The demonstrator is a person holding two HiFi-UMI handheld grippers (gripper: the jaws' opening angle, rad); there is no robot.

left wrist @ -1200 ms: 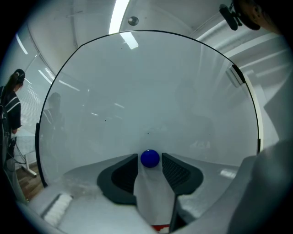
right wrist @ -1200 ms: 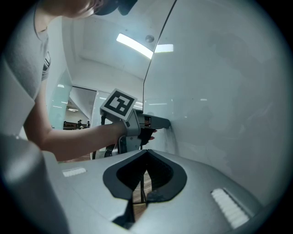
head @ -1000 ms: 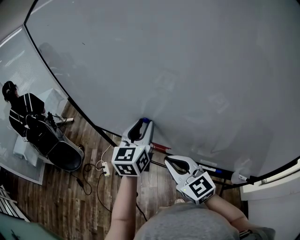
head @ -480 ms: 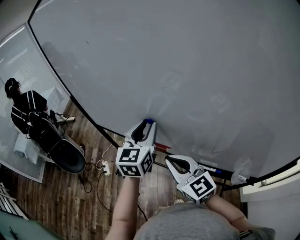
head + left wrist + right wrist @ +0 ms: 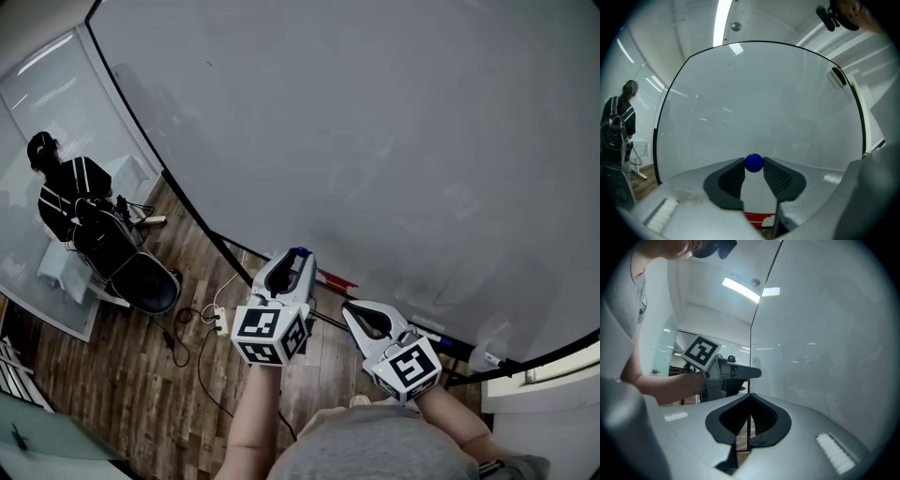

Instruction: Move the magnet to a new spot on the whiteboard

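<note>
A small blue ball magnet (image 5: 753, 162) sits pinched between the tips of my left gripper (image 5: 753, 166), whose pads press on both its sides. The magnet is held off the whiteboard (image 5: 764, 103), which fills the view ahead. From the head view the magnet (image 5: 298, 252) shows at the front of the left gripper (image 5: 296, 259), low before the whiteboard (image 5: 375, 141). My right gripper (image 5: 352, 308) hangs lower and to the right with nothing in it. Its jaws (image 5: 749, 397) meet at the tips.
A tray along the board's lower edge carries a red marker (image 5: 334, 279) and a blue marker (image 5: 452, 344). A person (image 5: 64, 199) sits at the left beside a dark chair (image 5: 141, 283). A power strip (image 5: 218, 323) and cables lie on the wooden floor.
The left gripper has drawn slightly back from the board's lower part with the blue magnet at its tips. The head view has swung, so the seated person now sits further right. The right gripper barely moved.
</note>
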